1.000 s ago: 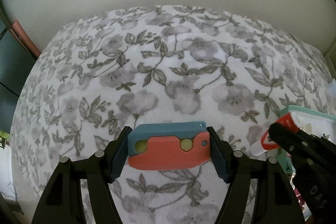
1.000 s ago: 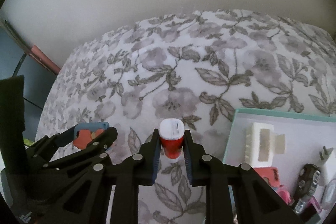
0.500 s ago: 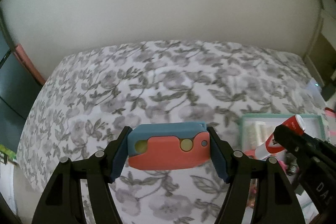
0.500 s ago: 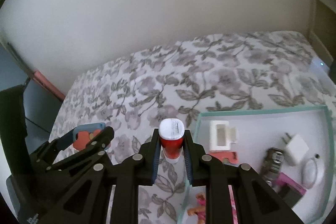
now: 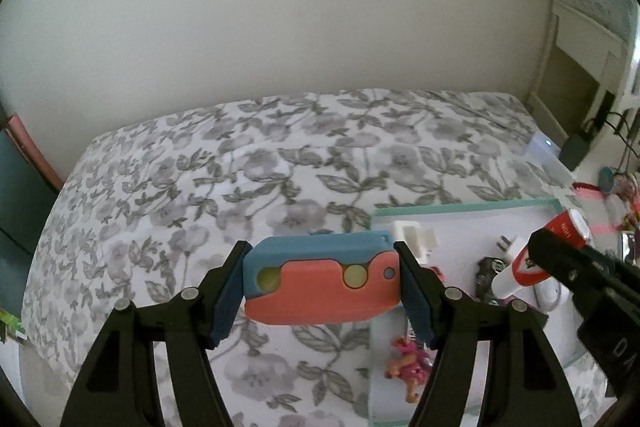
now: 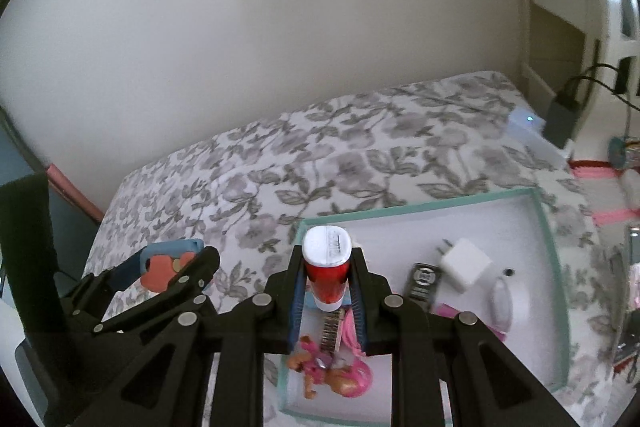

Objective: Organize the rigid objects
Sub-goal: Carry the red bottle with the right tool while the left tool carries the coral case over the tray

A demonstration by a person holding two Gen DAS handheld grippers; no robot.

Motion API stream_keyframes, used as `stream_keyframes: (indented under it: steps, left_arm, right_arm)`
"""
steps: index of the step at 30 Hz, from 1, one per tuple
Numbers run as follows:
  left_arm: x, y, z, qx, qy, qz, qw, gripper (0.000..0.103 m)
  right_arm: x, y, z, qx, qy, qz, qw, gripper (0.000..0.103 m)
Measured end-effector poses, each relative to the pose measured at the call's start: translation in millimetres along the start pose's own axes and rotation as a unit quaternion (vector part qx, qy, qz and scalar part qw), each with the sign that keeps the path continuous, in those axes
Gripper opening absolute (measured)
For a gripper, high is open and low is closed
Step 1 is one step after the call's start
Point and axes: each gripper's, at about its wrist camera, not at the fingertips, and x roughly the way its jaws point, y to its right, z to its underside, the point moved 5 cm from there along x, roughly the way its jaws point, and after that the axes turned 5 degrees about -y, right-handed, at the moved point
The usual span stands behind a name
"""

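Note:
My left gripper (image 5: 322,289) is shut on a blue and coral plastic case (image 5: 320,277), held above the floral bed just left of the teal-rimmed white tray (image 5: 460,209). My right gripper (image 6: 326,277) is shut on a red and white tube (image 6: 326,267), held above the tray's (image 6: 544,227) near-left part. The tube also shows in the left wrist view (image 5: 540,255). The case also shows in the right wrist view (image 6: 166,263), to the left.
The tray holds a white charger (image 6: 466,263), a dark small device (image 6: 422,279), a white oval item (image 6: 502,301), a pink doll (image 6: 336,373) and a white block (image 5: 414,237). The floral bedspread (image 5: 280,163) stretches to the wall. Furniture and cables stand at right.
Both grippers have risen and moved right with their objects. The tray has come into fuller view, and the tube is now above it.

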Motion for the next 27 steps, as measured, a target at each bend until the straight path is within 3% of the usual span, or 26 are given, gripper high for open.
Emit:
stream_keyframes:
  steps: [10,21,27]
  left_arm:
    - [-3.6,42.9,10.9,0.038,-0.001,0.011,0.9992,0.071]
    - [28.2,89.8,30.0,0.067,-0.054,0.067,0.994,0.071]
    - [39.6,99.0,36.6,0.07,-0.074,0.079,0.9917,0.071]
  right_arm:
    - [-16.9,44.9,12.8,0.032,0.003,0.03,0.999,0.022]
    - [1.0,89.8,23.4,0.054,-0.031,0.087,0.994,0.022]
    - [9.6,98.1,27.5,0.052,-0.045,0.104,0.992,0.022]
